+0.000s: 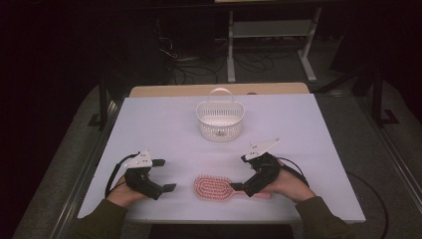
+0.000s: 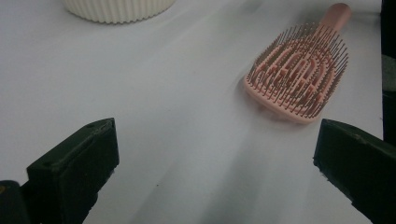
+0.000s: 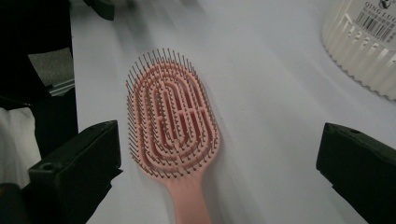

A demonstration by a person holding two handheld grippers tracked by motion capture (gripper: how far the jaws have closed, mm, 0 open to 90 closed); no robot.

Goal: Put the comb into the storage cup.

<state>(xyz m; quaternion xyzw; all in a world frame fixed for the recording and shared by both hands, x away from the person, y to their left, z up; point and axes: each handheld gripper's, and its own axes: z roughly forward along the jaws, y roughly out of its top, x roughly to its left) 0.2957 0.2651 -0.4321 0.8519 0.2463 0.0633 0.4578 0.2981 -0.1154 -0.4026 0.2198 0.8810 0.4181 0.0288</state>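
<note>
I judge this job to be at its very start: the pink plastic paddle hairbrush (image 1: 215,187) lies flat on the white table top (image 1: 164,124), bristles up, near the front edge between my two hands, and nothing has lifted it. Its handle points toward my right side, and in the high view the right gripper (image 1: 247,188) hangs just over that handle, at most brushing it, jaws spread wide. In the right gripper view the handle (image 3: 187,200) runs up between the two black jaws with clear table showing on either side, so I have no hold on it yet. The left gripper (image 1: 165,175) rests to the left of the brush head, a little apart from it, also wide open and holding nothing; in the left gripper view the brush (image 2: 299,74) sits ahead and to one side, beyond the jaws. The white ribbed plastic basket with a hoop handle (image 1: 220,120) stands upright farther back near the middle of the table, well apart from the brush, and looks empty as far as I can see. If the brush is bound for that basket, then everything is left to do: close on the handle, lift, carry it back, and lower it in.
</note>
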